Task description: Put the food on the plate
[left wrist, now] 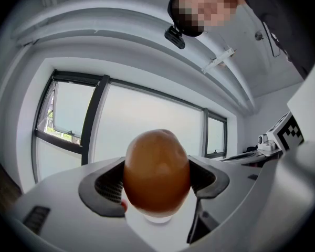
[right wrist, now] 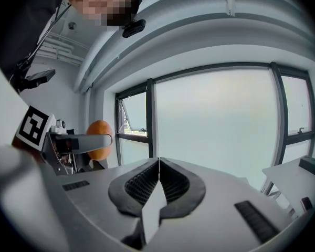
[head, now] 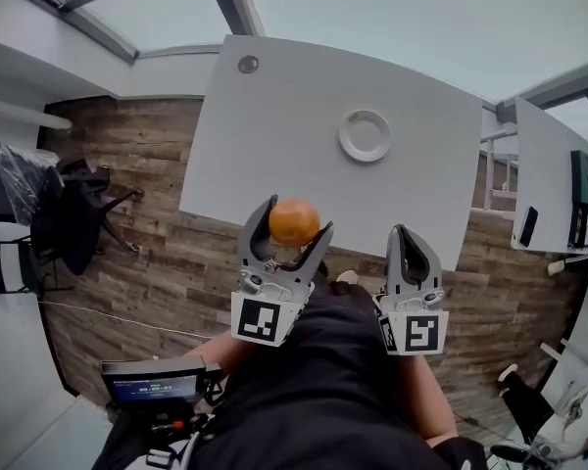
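My left gripper (head: 292, 225) is shut on an orange round piece of food (head: 294, 222), held up in the air in front of the table's near edge. In the left gripper view the food (left wrist: 156, 172) fills the space between the jaws. A white round plate (head: 365, 135) lies on the white table (head: 274, 125), beyond and to the right of the food. My right gripper (head: 413, 247) is shut with nothing in it; its jaws meet in the right gripper view (right wrist: 158, 178). From there the food (right wrist: 98, 139) shows at the left.
Wood-pattern floor lies under and left of the table. A black office chair (head: 73, 213) stands at the left. A second white table (head: 549, 179) with a monitor is at the right. A small screen device (head: 155, 380) sits at the person's lower left.
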